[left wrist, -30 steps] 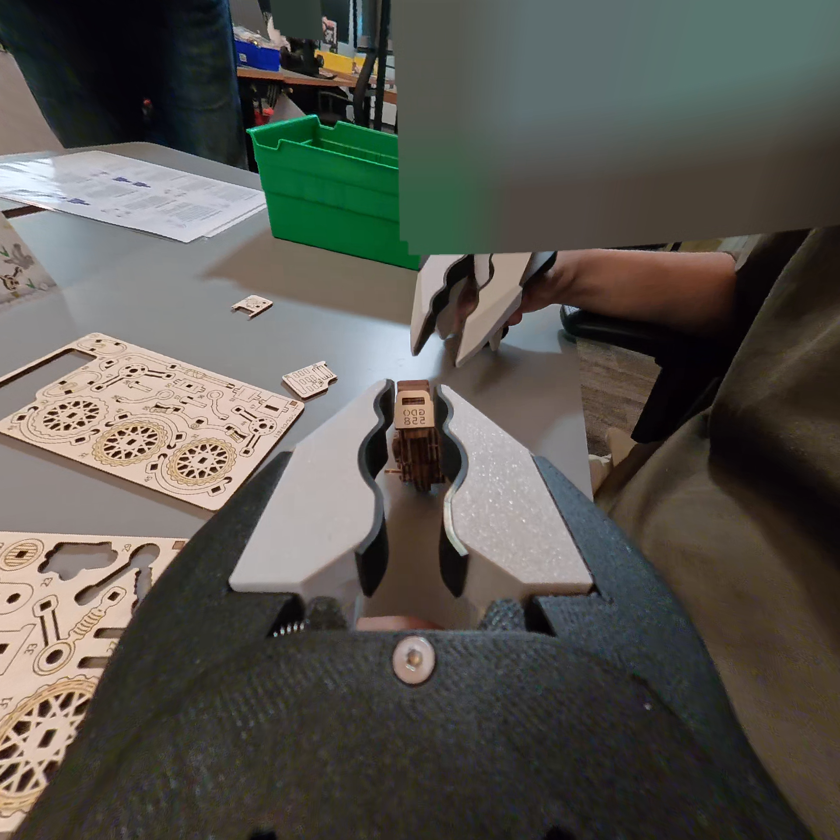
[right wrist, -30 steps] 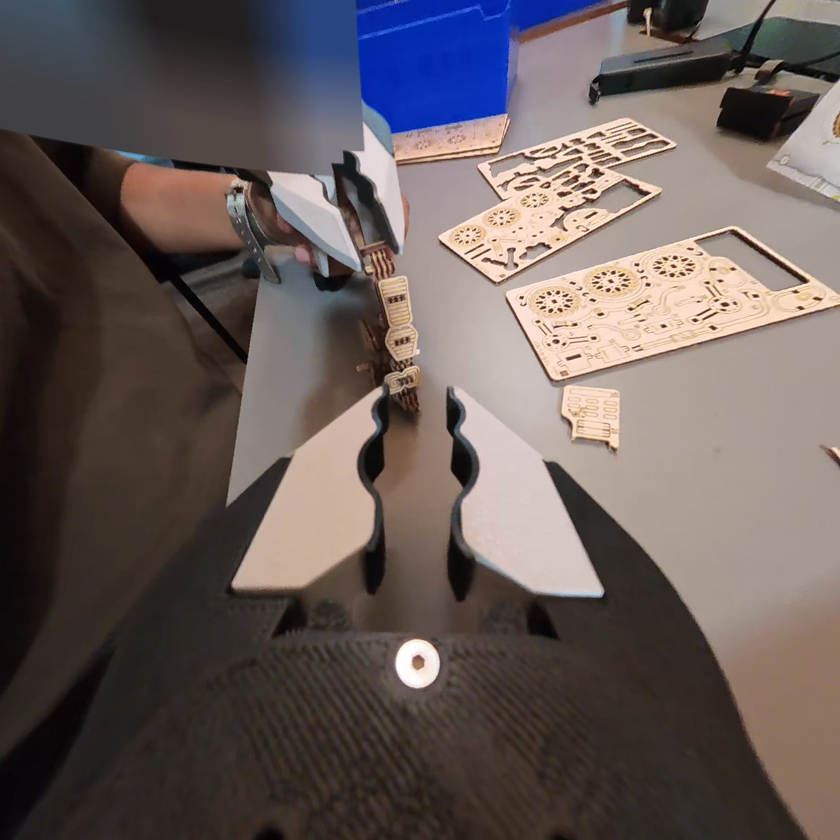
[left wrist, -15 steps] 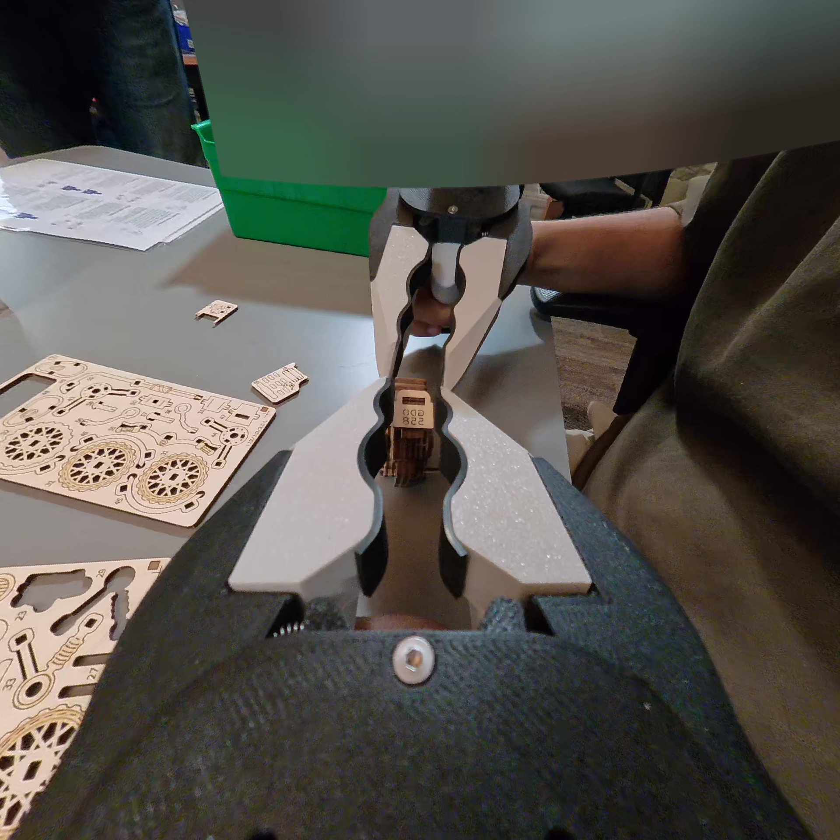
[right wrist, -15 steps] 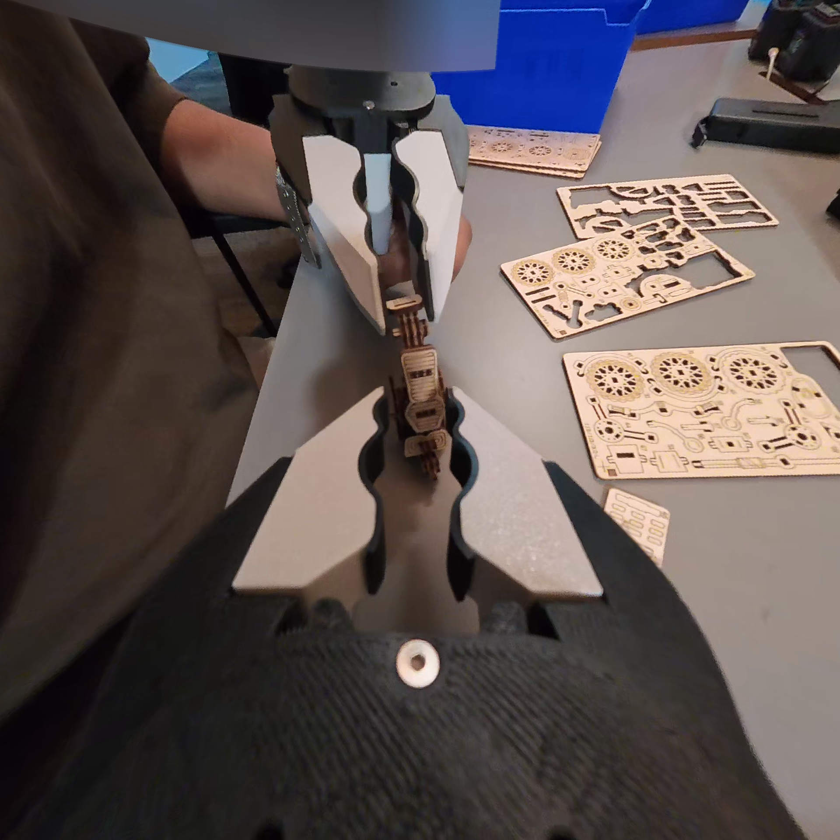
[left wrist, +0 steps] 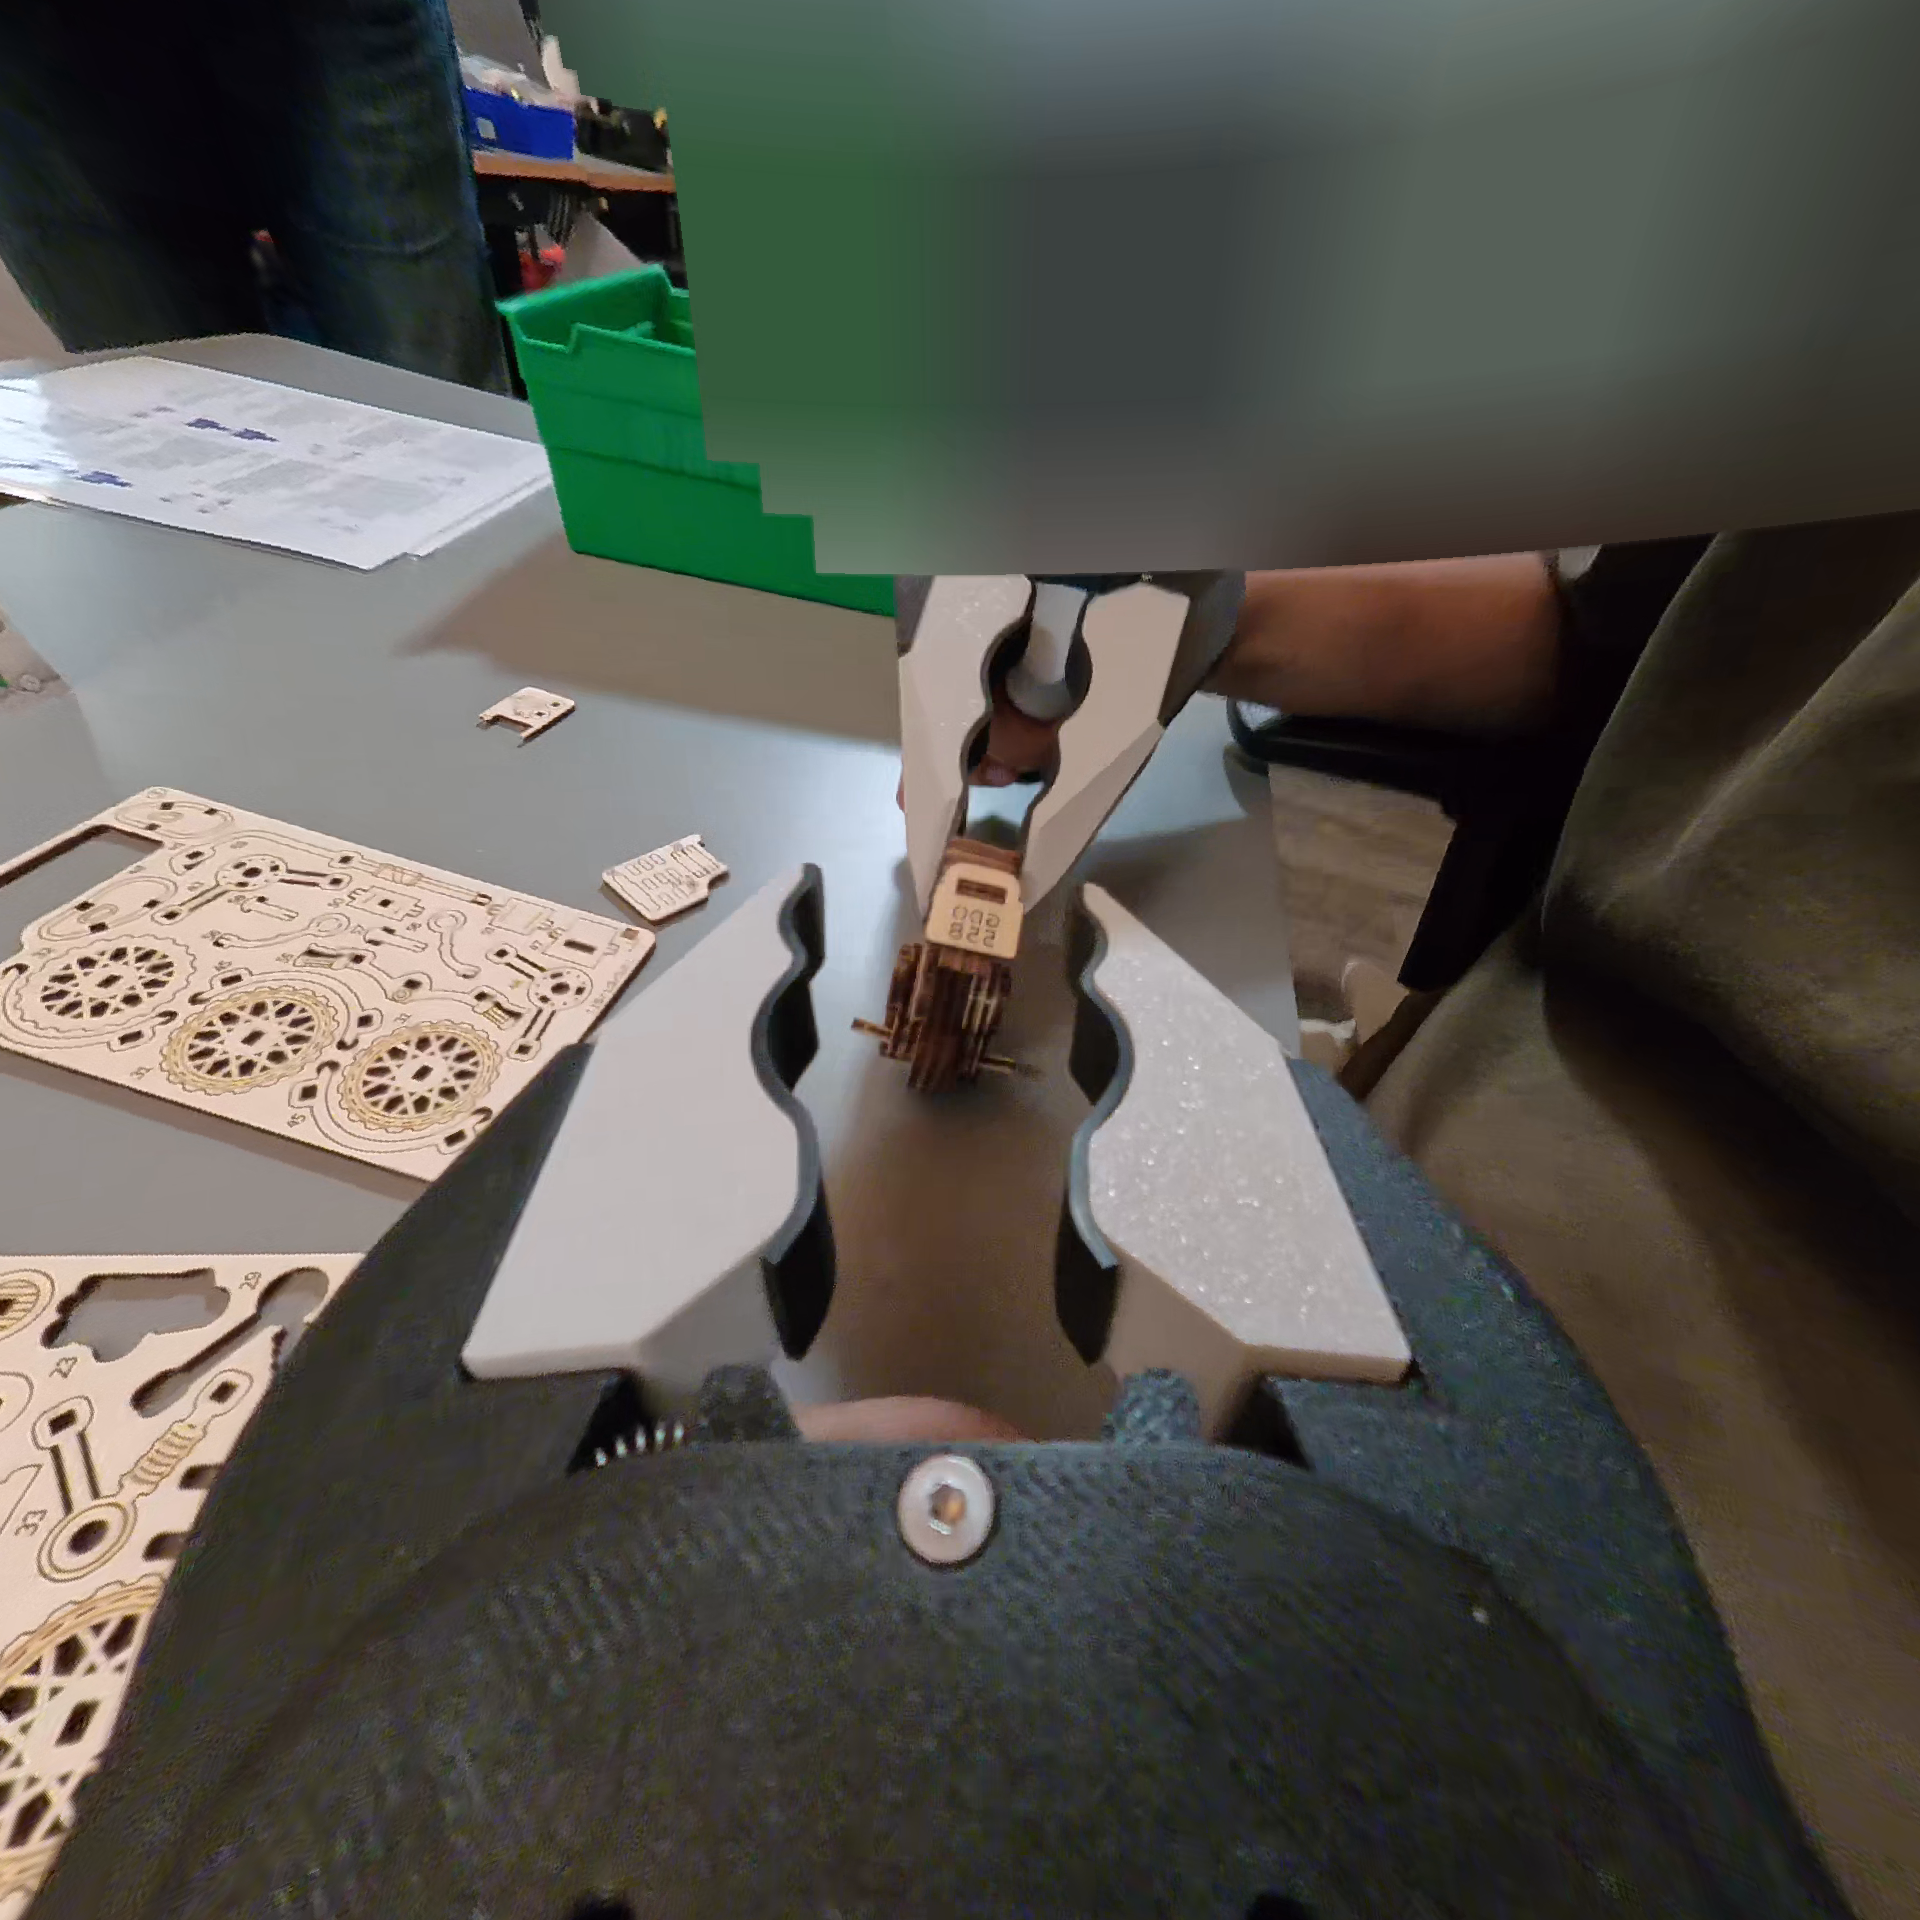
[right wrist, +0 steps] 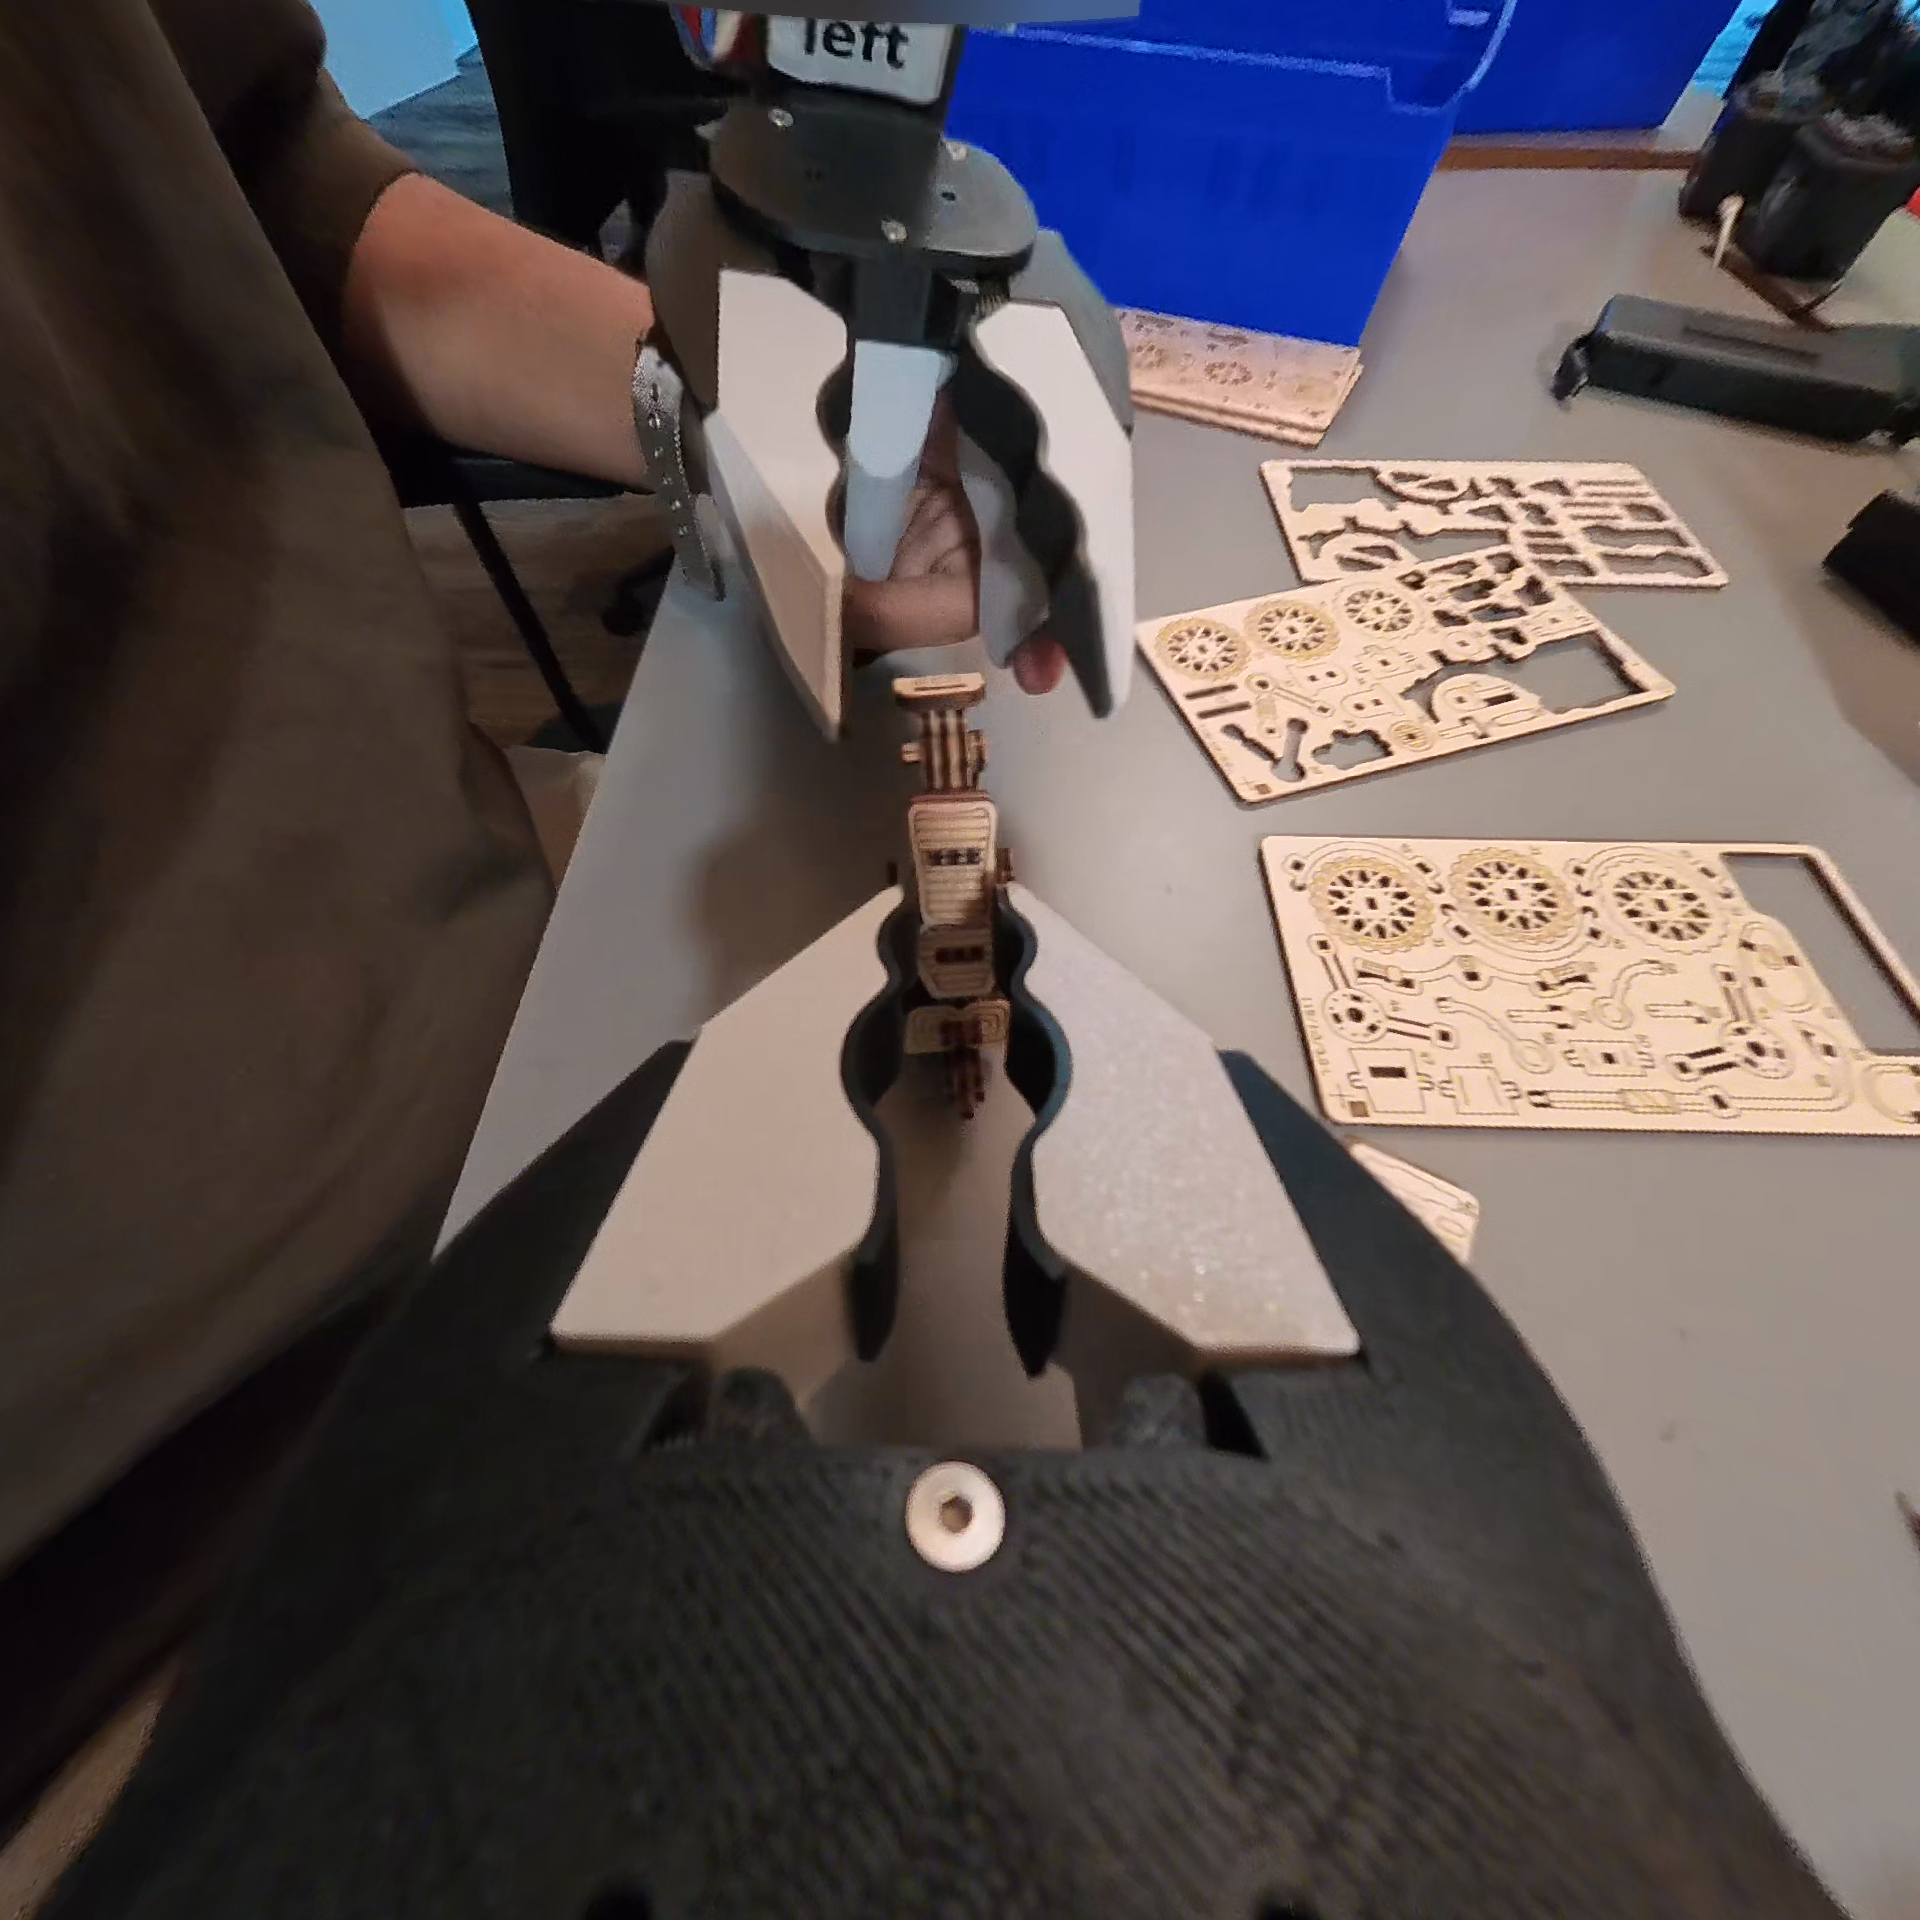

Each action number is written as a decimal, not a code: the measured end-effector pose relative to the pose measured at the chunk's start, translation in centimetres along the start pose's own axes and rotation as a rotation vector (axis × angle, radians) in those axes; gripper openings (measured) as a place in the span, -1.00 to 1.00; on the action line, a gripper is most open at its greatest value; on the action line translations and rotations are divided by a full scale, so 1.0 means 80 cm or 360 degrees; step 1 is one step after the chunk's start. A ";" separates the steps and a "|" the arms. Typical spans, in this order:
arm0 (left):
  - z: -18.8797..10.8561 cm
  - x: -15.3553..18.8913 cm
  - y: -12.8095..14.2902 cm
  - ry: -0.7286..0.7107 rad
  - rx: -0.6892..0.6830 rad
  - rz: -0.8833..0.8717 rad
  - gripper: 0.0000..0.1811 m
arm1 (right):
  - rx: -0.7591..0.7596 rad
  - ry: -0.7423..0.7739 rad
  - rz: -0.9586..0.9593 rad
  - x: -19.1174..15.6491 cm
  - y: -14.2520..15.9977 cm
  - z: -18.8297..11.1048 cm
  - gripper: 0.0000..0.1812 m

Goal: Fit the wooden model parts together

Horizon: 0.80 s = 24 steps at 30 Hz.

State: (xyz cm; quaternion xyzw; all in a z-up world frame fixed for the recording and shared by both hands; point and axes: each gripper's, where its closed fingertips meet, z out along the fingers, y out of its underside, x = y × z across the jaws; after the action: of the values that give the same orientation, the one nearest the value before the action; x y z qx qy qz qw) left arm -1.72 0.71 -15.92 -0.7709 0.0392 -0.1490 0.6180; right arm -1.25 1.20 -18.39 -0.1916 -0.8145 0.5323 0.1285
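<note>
Wooden model (right wrist: 956, 914) sits at the near edge of the grey table (right wrist: 1558, 1403), long axis running straight between the two claws. Right claw (right wrist: 956, 914) pinches one end. Left claw (left wrist: 945, 904) stands spread, empty, the model's other end just ahead of its tips. Loose part (left wrist: 665, 878) lies left, nearer the left claw.

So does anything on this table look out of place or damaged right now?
Nothing looks broken. Two small loose wooden pieces lie apart from the punched wooden sheets on the grey table. The wooden model sits pinched in the right tongs; the left tongs are open.
</note>
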 end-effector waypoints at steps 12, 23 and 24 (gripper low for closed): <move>-0.018 -0.033 -0.010 -0.0087 0.0148 -0.0183 -0.41 | -0.0405 0.0684 -0.1037 0.027 0.001 -0.025 -0.87; -0.014 -0.033 -0.003 -0.0095 0.0104 -0.0169 -0.42 | -0.0569 0.0801 -0.1224 0.040 0.013 -0.028 -0.87; -0.014 -0.034 -0.003 -0.0095 0.0105 -0.0171 -0.42 | -0.0571 0.0805 -0.1228 0.040 0.013 -0.029 -0.88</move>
State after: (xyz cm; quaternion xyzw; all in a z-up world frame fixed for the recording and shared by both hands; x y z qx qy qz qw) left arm -4.62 0.37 -15.98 -0.7552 -0.0256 -0.1602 0.6351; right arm -2.98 4.91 -18.41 -0.0183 -0.8481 0.2342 0.4749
